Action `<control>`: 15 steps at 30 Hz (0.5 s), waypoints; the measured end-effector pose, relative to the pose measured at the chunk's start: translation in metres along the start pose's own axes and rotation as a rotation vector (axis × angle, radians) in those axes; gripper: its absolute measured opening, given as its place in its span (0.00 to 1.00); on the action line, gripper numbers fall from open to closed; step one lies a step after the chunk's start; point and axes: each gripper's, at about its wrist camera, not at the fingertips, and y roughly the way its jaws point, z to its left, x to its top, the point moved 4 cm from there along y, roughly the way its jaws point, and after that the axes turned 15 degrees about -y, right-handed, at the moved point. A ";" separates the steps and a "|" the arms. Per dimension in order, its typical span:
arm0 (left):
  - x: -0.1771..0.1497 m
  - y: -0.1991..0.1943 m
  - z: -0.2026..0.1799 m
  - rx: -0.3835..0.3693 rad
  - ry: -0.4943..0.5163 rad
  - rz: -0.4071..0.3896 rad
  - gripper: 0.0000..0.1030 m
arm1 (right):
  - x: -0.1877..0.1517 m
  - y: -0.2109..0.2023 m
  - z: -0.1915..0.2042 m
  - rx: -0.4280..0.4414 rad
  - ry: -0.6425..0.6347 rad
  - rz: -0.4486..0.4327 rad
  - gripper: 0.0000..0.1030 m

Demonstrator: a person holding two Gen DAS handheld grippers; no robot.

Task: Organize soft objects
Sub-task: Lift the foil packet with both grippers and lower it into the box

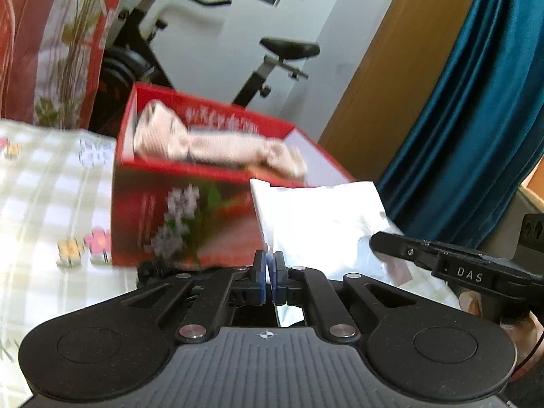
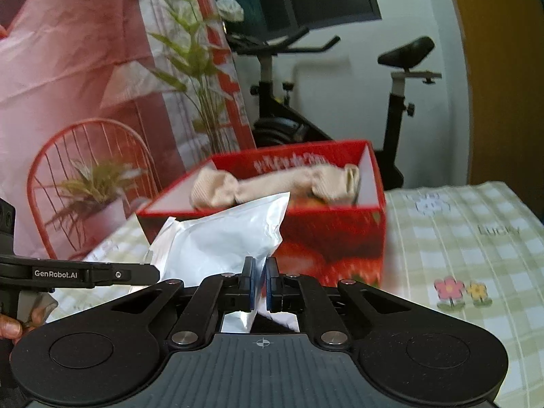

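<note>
A white soft packet hangs lifted in front of the red cardboard box. My left gripper is shut on the packet's lower left edge. The right gripper comes in from the right and pinches the packet's other side. In the right wrist view, my right gripper is shut on the white packet, and the left gripper reaches in from the left. A beige knitted cloth lies inside the red box; the same beige cloth shows in the left wrist view.
The box stands on a green-and-white checked cloth with flower prints. Behind it are an exercise bike, a red wire chair and potted plants. A blue curtain hangs at the right.
</note>
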 end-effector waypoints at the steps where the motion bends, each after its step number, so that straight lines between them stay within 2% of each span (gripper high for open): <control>1: 0.006 -0.002 -0.001 0.002 0.008 -0.014 0.04 | 0.005 0.001 0.001 0.001 -0.007 -0.009 0.05; 9: 0.036 -0.004 -0.002 0.010 0.021 -0.078 0.04 | 0.036 0.015 0.004 0.017 -0.039 -0.038 0.05; 15: 0.062 0.014 0.008 0.040 0.003 -0.091 0.04 | 0.057 0.047 -0.002 0.025 -0.061 -0.028 0.05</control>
